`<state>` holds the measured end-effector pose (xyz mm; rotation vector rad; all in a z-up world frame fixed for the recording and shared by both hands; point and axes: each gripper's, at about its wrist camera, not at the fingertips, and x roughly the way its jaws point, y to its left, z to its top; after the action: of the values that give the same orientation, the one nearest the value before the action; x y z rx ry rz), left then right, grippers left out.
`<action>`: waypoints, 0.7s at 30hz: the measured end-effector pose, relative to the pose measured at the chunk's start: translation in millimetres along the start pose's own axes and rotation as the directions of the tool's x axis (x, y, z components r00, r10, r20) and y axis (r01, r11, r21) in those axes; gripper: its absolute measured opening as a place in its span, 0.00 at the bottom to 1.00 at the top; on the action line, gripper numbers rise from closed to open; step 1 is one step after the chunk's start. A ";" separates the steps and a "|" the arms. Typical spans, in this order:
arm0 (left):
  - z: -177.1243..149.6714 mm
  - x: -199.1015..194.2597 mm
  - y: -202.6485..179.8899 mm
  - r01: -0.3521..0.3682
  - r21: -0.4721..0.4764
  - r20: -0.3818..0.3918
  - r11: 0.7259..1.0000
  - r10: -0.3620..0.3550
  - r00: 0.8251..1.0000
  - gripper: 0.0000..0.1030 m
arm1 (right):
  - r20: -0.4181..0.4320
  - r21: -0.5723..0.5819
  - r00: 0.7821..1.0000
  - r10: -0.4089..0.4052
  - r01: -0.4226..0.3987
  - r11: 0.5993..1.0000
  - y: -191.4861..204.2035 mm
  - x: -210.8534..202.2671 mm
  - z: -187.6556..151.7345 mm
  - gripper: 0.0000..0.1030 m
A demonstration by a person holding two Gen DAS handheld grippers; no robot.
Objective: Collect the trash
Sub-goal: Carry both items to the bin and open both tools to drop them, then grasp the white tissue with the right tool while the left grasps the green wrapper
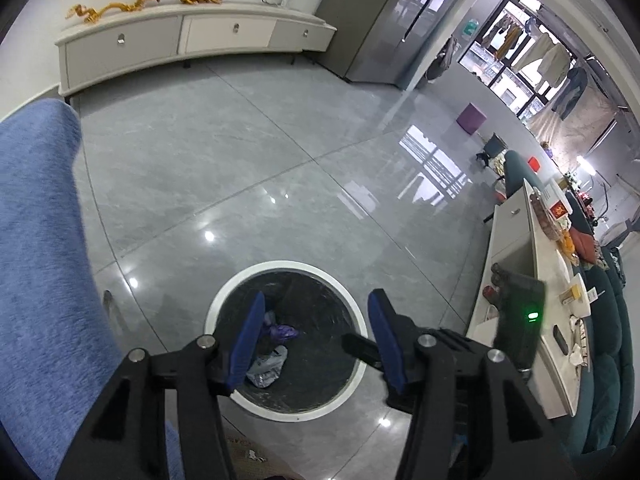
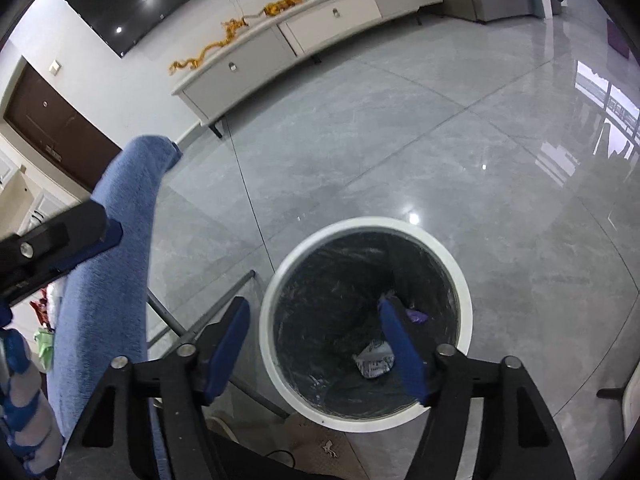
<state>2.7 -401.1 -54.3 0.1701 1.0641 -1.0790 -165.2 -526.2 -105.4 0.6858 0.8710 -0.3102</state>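
Both grippers hang over a round white-rimmed trash bin w/ black liner bag (image 1: 352, 304) on the glossy grey tiled floor (image 1: 240, 160).

Left gripper (image 1: 316, 344): blue-padded jaws apart, nothing btwn them, pointing steeply down into the bin. Its left pad (image 1: 248, 340) sits over the bin's left inner side, the right pad over the right rim.

Right gripper (image 2: 320, 352): jaws wide apart, empty. Left pad (image 2: 226, 348) is outside the bin, over the floor beside the rim; right pad is over the bin's inside.

Trash is at the bottom of the bin, none in either gripper: a crumpled white/grey printed wrapper (image 1: 266, 366) and, just beyond it, a small purple crumpled wrapper (image 1: 282, 332). Same two seen from the right wrist view, partly hidden by the right pad.

Blue fuzzy fabric-covered chair back (image 1: 40, 260) stands at left, near the bin. In the right wrist view the left gripper's black body pokes in at the left edge in front of that fabric.

Far side: long white low cabinet w/ drawers (image 1: 180, 40) along the wall, w/ yellow dragon-like ornaments (image 1: 120, 6) on top. At right in the left wrist view, a long white worktop (image 1: 520, 240) cluttered w/ small items, dark green sofa (image 1: 612, 340) beside it.
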 end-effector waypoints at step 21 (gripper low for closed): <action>-57.3 -210.5 39.5 -0.224 -0.095 0.380 0.970 0.243 0.892 0.51 | 0.418 -0.241 0.880 0.227 -0.134 0.961 148.6 -196.1 -3.6 1.00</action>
<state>-14.2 -214.3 64.1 0.0384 0.6881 -0.8229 -212.2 -417.0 110.1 0.4709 0.3900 -0.1912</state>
